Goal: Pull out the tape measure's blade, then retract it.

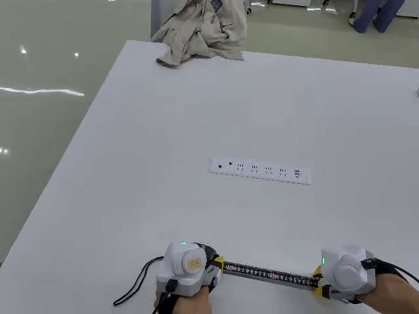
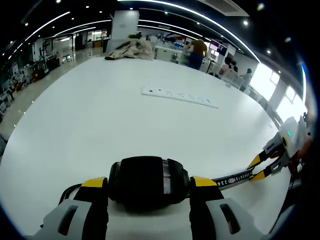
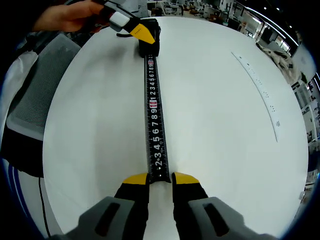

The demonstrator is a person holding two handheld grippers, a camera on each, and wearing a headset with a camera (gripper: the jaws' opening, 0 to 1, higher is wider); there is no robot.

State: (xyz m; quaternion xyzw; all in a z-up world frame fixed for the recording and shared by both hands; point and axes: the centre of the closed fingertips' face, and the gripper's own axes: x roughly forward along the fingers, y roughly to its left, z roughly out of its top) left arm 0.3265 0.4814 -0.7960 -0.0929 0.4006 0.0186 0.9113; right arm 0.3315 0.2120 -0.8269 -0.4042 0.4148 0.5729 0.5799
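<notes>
My left claw [image 2: 150, 182] grips the black round tape measure case [image 3: 149, 46]; my right claw [image 3: 160, 178] pinches the dark numbered blade [image 3: 152, 115], drawn partway over the white bench [image 1: 196, 118]. Retracting remains.

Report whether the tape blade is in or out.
Out: the blade stretches from the case in the left claw to the right claw, numbers showing.

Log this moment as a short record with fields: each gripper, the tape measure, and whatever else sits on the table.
left gripper: shut on the black tape measure case
right gripper: shut on the blade near its tip
blade state: pulled out, stretched straight between the grippers, numbers facing up
stage: pull-out done, retraction not yet done
table: white; power strip mid-table, crumpled garment at the far edge
</notes>
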